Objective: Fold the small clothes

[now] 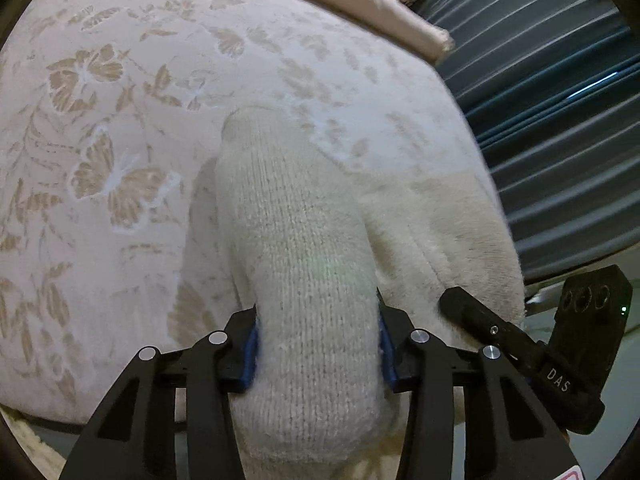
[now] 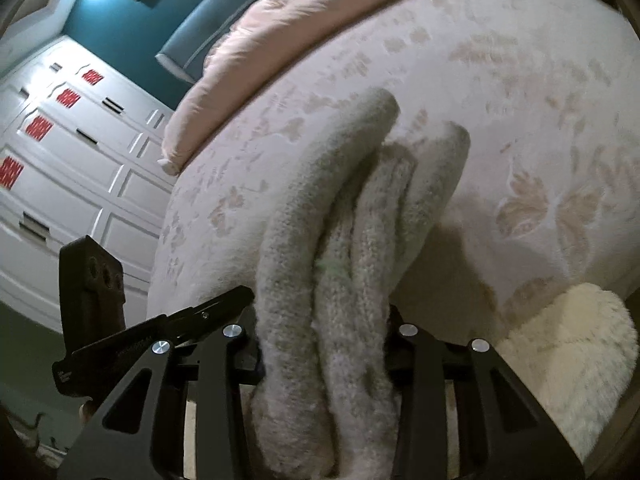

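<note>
Floral bedspread (image 1: pixel 120 128) underneath; left gripper (image 1: pixel 318 344) and right gripper (image 2: pixel 322 344) both clamped on knit garment (image 1: pixel 296 216), which extends ahead of each.

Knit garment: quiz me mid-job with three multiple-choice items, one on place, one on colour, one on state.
1. Where does the knit lie?
A. on a floral bedspread
B. on a bare floor
C. in a basket

2. Its colour?
A. navy
B. cream
C. red

3. The left tongs are:
A. open, clear of cloth
B. shut on the knit
C. out of view

Key: A, the butterfly-patterned bedspread lies under it; B, the yarn is off-white in both views; B, both blue pads press its sides. The right tongs grip its bunched folds too.
</note>
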The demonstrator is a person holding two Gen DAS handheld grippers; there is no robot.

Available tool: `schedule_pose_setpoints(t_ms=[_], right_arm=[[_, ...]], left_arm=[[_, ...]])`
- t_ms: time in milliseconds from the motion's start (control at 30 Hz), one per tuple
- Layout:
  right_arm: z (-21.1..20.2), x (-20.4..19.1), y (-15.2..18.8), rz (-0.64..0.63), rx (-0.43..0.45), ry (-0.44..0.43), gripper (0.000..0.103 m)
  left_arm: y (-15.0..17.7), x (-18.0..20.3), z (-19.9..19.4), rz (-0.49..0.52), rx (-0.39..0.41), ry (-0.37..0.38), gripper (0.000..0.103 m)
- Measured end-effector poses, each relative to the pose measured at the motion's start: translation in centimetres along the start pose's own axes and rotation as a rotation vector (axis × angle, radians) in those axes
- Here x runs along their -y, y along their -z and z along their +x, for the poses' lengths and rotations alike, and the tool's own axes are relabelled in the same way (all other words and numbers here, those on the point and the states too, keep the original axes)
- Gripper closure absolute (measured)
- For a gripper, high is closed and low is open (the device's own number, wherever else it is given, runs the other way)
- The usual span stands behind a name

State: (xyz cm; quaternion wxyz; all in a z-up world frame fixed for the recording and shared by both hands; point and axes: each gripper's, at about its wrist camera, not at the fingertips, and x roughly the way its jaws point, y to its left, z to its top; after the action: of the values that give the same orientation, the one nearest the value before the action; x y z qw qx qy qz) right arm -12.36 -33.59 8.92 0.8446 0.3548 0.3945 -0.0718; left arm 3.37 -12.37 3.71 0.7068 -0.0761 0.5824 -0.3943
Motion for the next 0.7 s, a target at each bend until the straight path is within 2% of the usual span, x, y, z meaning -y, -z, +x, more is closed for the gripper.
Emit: schedule_pose_setpoints(t_ms=[133,267,467,567,600,667,700], right_arm=[[-2.6,-3.4,-0.3,-0.066,0.077,-0.031,0.068],[-5.0,-9.2,-1.9,-0.176,0.192,-0.103,0.068],[-6.3,-17.8,-6.5,-0.342,0.331,-0.226,0.066],[-3.4,-20.8,-8.7,-0.391,0.345,-0.226,0.059],[-1.5,-21.2,-9.7,-0.387,0.328,-0.211,0.053],[4.0,-20.5,-11.2,-0.351,0.269,-0.136,0.044],[6.9,-19.6,-11.5,-0.321,0.234,-0.088,0.043]], left_arm=[[-0.1,1.0,-4.9,0.047,0.109,0.054,0.061],[-1.8,1.8,-12.0,0.106,0.278,0.095,0.061],[-5.2,2.1,-22.4,0.214,0.532,0.073,0.061],[-8.1,-0.1,-24.4,0.213,0.601,0.011,0.058],[-8.9,-1.1,-24.1,0.192,0.611,-0.013,0.052],[-11.2,-5.3,-22.0,0.102,0.610,-0.097,0.043],[-11.9,-7.4,-20.6,0.054,0.596,-0.149,0.042]])
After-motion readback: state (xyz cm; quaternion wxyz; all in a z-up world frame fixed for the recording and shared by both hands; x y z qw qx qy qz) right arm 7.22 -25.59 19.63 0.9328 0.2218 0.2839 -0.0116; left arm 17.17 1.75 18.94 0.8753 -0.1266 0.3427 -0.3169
